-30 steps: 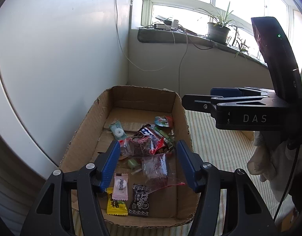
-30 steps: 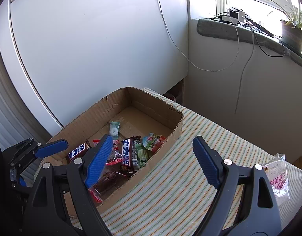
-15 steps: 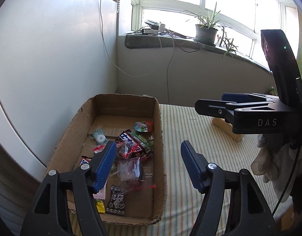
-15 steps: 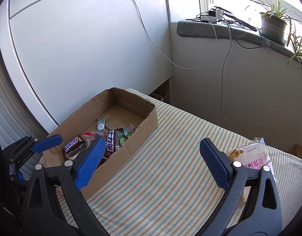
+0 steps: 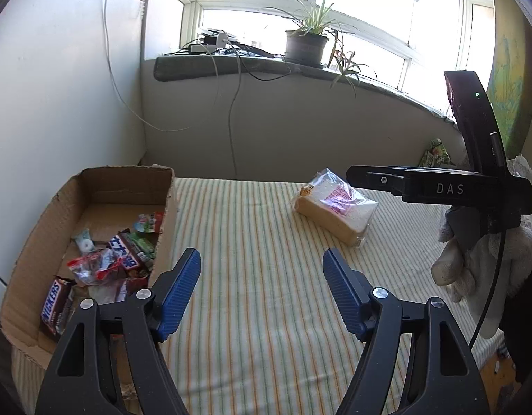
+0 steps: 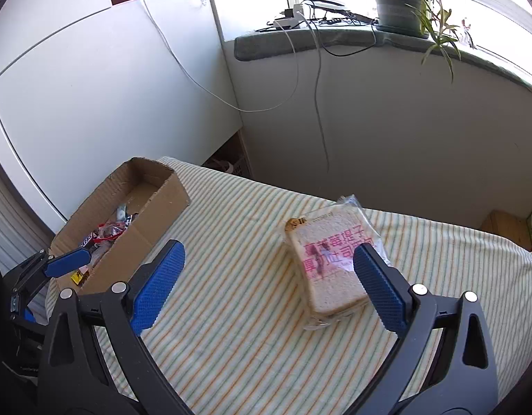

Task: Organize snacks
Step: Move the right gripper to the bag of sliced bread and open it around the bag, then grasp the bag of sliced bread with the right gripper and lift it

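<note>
Both grippers are standing empty. The left gripper point(image 5: 261, 288) has just been widening, the right gripper point(image 6: 267, 285) is spread wide, nearing the bagged bread point(image 6: 330, 263) lying at its one o'clock. The cardboard box point(image 6: 152, 223) is sitting at ten o'clock. Next, probably, straddling the bread and clamping gently.

The cardboard box point(image 6: 152, 207) hides most of its snacks behind its near wall in the right wrist view, just a few wrapper tops poke out. In the left wrist view the left gripper point(image 5: 262, 287) covers the box's near corner, and the chocolate bar point(image 5: 55, 302) is partly tucked behind the box wall. The pile of wrappers point(image 5: 107, 263) overlaps, so can't separate them all. The right finger point(image 6: 378, 287) covers a corner of the bagged bread point(image 6: 330, 259), and its pink print is too blurry to read. The gloved hand point(image 5: 480, 266) is cut off by the frame edge.
</note>
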`<state>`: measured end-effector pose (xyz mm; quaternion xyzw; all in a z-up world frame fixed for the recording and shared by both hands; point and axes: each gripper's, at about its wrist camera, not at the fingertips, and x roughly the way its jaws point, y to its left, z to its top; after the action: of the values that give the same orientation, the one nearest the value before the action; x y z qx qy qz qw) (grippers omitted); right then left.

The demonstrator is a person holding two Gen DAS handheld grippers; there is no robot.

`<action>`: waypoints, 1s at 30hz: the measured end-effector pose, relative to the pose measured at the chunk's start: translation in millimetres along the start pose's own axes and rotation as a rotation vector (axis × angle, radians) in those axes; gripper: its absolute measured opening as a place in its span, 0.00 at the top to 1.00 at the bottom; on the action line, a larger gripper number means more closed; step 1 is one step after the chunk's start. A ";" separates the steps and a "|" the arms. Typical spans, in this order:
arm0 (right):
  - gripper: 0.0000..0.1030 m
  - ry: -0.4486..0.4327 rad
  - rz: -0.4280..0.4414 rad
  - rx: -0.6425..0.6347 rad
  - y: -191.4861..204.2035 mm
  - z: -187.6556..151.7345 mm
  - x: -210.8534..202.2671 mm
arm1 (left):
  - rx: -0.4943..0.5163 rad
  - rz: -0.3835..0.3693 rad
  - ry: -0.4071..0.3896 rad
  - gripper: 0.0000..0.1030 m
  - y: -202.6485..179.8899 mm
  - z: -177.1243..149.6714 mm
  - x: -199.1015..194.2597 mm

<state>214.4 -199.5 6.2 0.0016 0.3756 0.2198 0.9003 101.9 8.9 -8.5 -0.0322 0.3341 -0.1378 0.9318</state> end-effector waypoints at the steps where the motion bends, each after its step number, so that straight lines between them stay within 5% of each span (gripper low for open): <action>1: 0.03 0.005 -0.011 0.008 -9.7 -0.9 0.6 | 0.001 -0.011 0.008 0.29 -3.6 0.3 4.2; 11: 0.03 0.086 -0.044 0.071 -80.1 -4.5 30.6 | -0.033 -0.095 0.093 0.29 -26.2 10.3 54.7; 30: 0.08 0.231 0.097 0.054 -100.5 3.9 97.5 | -0.193 -0.245 0.227 0.29 -42.3 29.1 139.1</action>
<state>317.3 -251.0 -73.8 0.0188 0.4820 0.2517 0.8390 213.1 -71.3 -64.9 -0.1461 0.4421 -0.2201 0.8572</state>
